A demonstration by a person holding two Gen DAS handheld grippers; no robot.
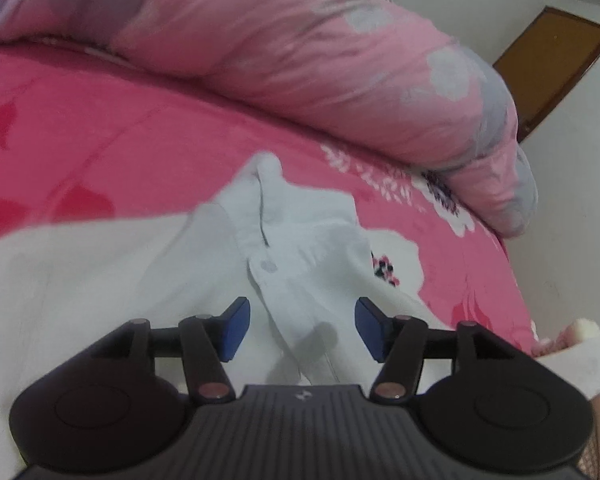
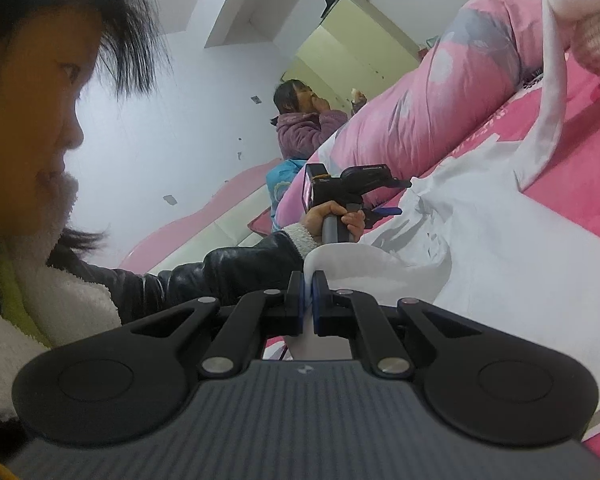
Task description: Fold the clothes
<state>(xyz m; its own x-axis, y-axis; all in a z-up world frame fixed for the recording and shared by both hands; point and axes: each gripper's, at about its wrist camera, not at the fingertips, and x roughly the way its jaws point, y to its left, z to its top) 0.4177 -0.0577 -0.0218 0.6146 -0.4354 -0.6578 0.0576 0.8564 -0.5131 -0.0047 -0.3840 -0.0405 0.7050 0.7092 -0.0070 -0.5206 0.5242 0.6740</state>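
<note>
The left gripper (image 1: 302, 330) hangs spread over one white shirt (image 1: 292, 248) lying on the pink bedsheet (image 1: 120, 148). The right gripper (image 2: 307, 300) pinches a shirt edge. One rolled pink quilt (image 1: 300, 60) lies beyond; two people are visible.

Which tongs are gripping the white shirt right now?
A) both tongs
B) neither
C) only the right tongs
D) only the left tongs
C: in the right wrist view the right tongs are shut on a fold of the white shirt, while in the left wrist view the left tongs stand open over the shirt's button placket with cloth showing between the blue pads.
</note>
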